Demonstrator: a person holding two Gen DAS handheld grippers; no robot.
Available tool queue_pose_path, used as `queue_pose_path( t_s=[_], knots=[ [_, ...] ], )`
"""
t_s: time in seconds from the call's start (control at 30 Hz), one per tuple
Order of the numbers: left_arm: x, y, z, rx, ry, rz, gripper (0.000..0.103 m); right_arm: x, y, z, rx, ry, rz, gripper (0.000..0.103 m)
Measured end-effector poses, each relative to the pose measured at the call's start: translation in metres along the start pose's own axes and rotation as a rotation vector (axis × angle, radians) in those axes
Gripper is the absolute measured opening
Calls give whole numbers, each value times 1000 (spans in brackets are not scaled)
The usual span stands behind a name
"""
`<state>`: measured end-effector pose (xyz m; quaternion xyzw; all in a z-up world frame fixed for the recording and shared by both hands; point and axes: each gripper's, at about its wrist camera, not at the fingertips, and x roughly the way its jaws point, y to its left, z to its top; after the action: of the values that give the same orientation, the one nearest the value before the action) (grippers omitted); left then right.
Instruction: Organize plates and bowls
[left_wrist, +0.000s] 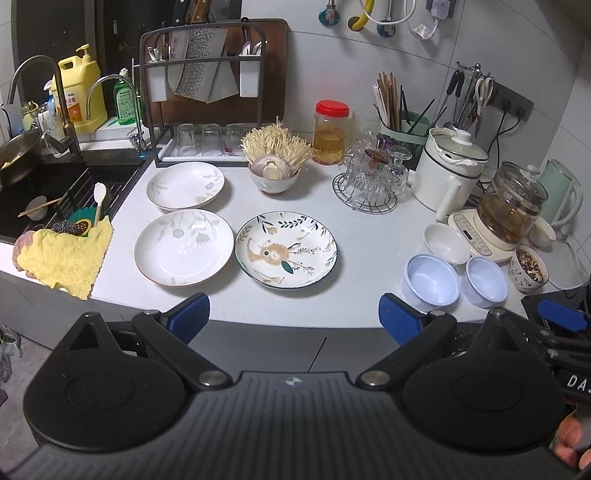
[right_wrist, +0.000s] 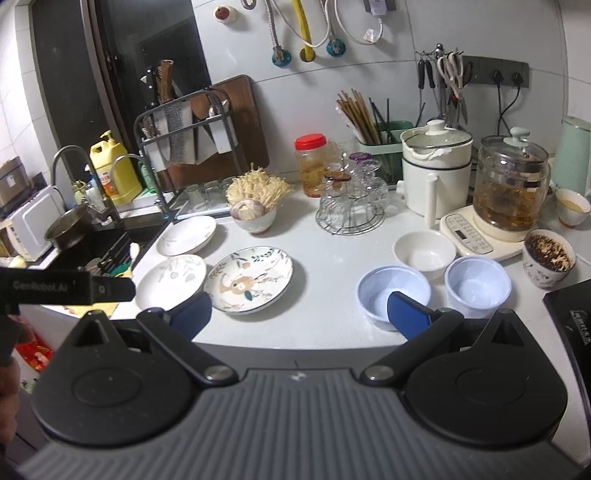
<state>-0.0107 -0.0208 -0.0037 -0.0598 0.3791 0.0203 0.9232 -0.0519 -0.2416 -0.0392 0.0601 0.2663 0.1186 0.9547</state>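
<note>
Both tools released, empty, short of the bench: left tool (left_wrist: 293, 319) facing the rabbit plate (left_wrist: 286, 249); right tool (right_wrist: 299, 314) nearer the blue bowls (right_wrist: 393, 290).

My left gripper (left_wrist: 293, 317) hangs wide open before the counter (left_wrist: 362, 229). Three plates (left_wrist: 184, 247) lie apart near the sink (left_wrist: 55, 192); two blue bowls (left_wrist: 431, 282) and a white bowl (left_wrist: 446, 243) cluster right.

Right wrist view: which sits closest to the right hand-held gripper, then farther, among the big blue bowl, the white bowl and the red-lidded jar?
1. Big blue bowl, just ahead of the right hand-held gripper, touching its right finger in view.
2. White bowl, behind it.
3. Red-lidded jar, far back by the wall.
</note>
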Motion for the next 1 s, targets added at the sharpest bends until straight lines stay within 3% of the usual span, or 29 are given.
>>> queue_pose_path(
  t_s=[0.23, 0.47, 0.73, 1.0],
  knots=[
    [-1, 5, -7, -13, 30, -14, 100, -7, 2, 1, 0, -6, 0, 103],
    [-3, 3, -7, -1, 12, -24, 100, -12, 5, 5, -14, -42, 16, 103],
    [2, 12, -1, -3, 6, -34, 100, -4, 4, 4, 30, -24, 49, 103],
    [24, 28, 11, -6, 9, -63, 100, 10, 19, 4, 18, -20, 15, 103]
  ],
)
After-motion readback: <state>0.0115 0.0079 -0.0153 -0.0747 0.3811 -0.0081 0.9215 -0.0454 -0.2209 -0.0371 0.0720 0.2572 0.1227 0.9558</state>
